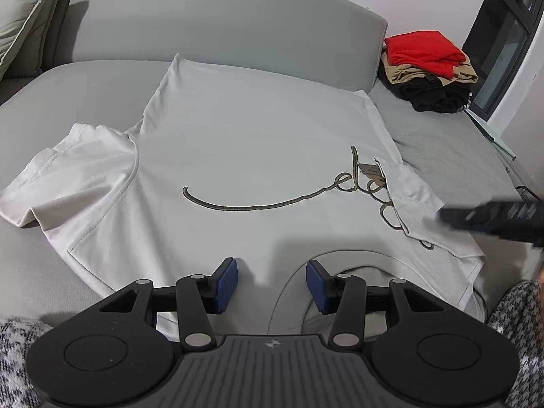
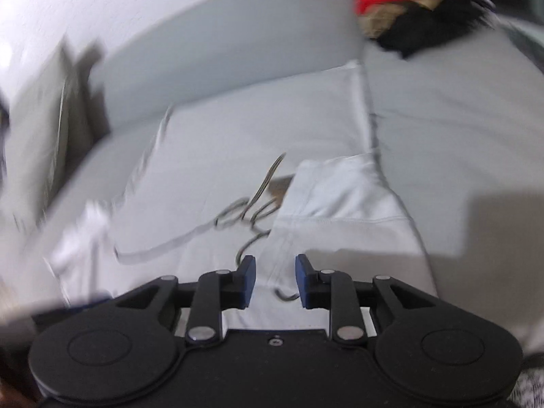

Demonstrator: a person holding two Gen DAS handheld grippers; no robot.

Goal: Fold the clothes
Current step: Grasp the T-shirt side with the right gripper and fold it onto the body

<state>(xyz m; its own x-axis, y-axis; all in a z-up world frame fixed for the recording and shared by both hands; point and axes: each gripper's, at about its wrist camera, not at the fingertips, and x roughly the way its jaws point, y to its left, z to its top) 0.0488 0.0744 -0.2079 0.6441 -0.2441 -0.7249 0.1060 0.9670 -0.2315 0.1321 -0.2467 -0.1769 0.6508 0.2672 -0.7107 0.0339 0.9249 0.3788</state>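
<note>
Now both our tools point(image 1: 271, 284) point(image 2: 275, 280) gape empty; the right sleeve point(image 2: 343, 200) is in, so we fold the left sleeve point(image 1: 71, 173) equally flat.

Even, bright indoor light, soft shadows cast near the grippers, left wrist view sharp, right wrist view smeared by motion blur, edges bowed and darkened by fisheye.
</note>
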